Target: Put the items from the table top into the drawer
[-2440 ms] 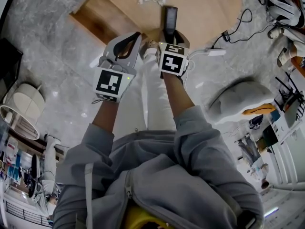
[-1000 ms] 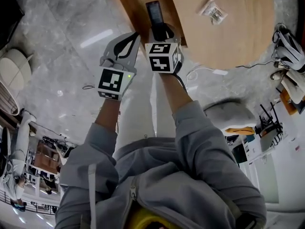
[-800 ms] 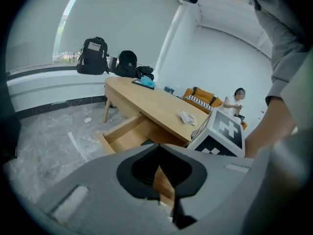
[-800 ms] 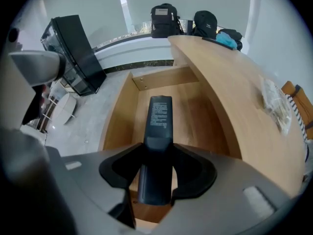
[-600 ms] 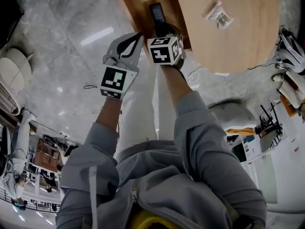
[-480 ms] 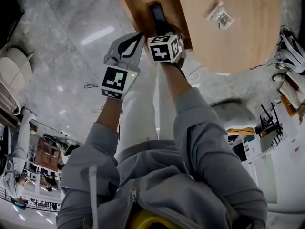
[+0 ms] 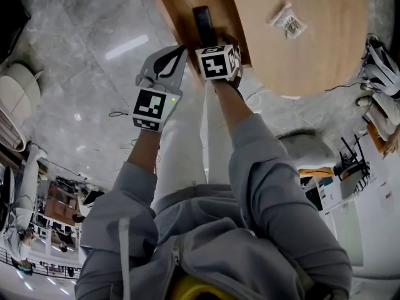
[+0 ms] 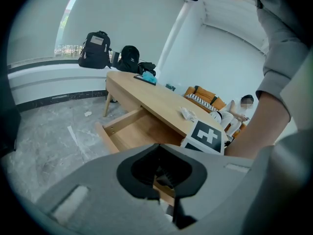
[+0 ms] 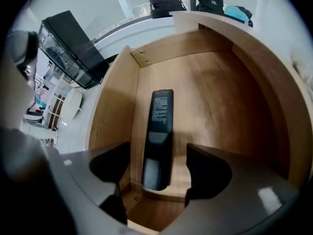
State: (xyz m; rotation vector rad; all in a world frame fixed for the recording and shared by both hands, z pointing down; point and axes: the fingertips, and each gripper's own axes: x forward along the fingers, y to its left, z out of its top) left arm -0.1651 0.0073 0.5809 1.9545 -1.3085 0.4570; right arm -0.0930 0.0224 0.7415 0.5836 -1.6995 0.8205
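Observation:
A black remote control (image 9: 157, 131) lies lengthwise on the floor of the open wooden drawer (image 9: 215, 97), close to its left wall. My right gripper (image 9: 159, 169) points steeply down over its near end. Its jaws are opening, with a gap on each side of the remote, so the pads do not press it. In the head view the remote (image 7: 202, 22) shows just beyond the right gripper (image 7: 211, 42), inside the drawer (image 7: 181, 11). My left gripper (image 7: 177, 50) hovers beside the drawer, shut and holding nothing. A clear bag of small parts (image 7: 287, 20) rests on the table top (image 7: 300, 61).
The left gripper view shows the drawer (image 8: 132, 131) pulled out under the long table, the bag (image 8: 188, 112) on it, and backpacks (image 8: 95, 49) at the far end. A seated person is at the back right. Grey marble floor (image 7: 94, 74) surrounds the table.
My right gripper has sunk into the drawer with the remote, and its jaws have spread and let go of it. The left gripper has stayed in place.

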